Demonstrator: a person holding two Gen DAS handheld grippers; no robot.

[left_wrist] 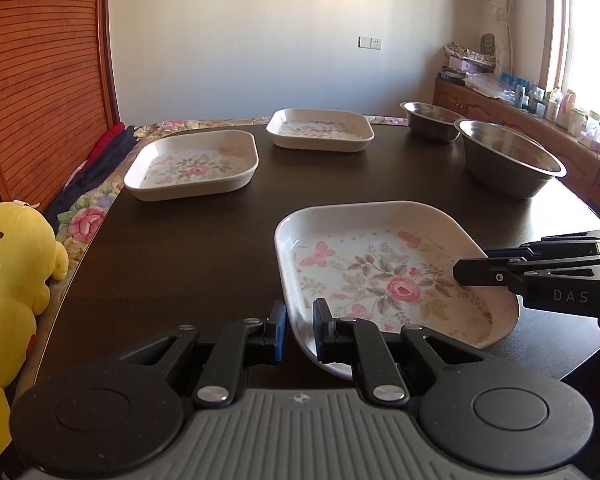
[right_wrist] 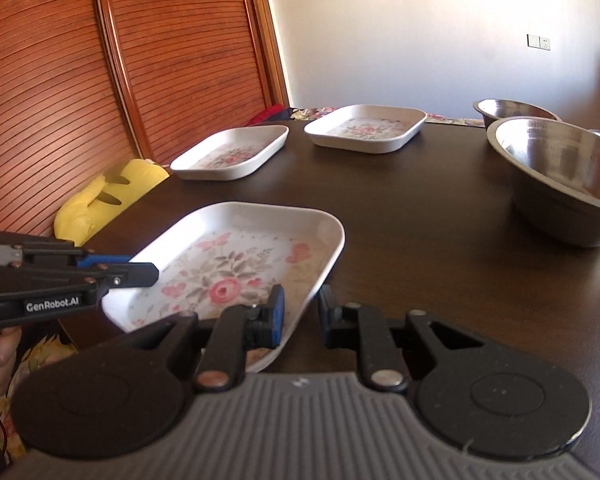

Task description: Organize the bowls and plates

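Observation:
A square white plate with a rose pattern [left_wrist: 380, 272] [right_wrist: 228, 264] is nearest on the dark table [left_wrist: 220, 240]. My left gripper [left_wrist: 300, 330] is shut on its left rim and shows from the side in the right wrist view [right_wrist: 150, 270]. On the opposite rim my right gripper [right_wrist: 300, 314] is shut too, and it reaches in from the right in the left wrist view [left_wrist: 466, 270]. I cannot tell whether the plate touches the table. Two more floral plates [left_wrist: 192, 164] [left_wrist: 320, 128] lie farther back. Two steel bowls [left_wrist: 508, 160] [left_wrist: 430, 114] stand at the right.
A yellow plush toy [left_wrist: 12, 272] [right_wrist: 108, 192] sits off the table's left edge on a flowered cover. Slatted wooden doors [left_wrist: 40, 60] rise behind it. A cluttered sideboard [left_wrist: 540, 120] runs under the window on the right.

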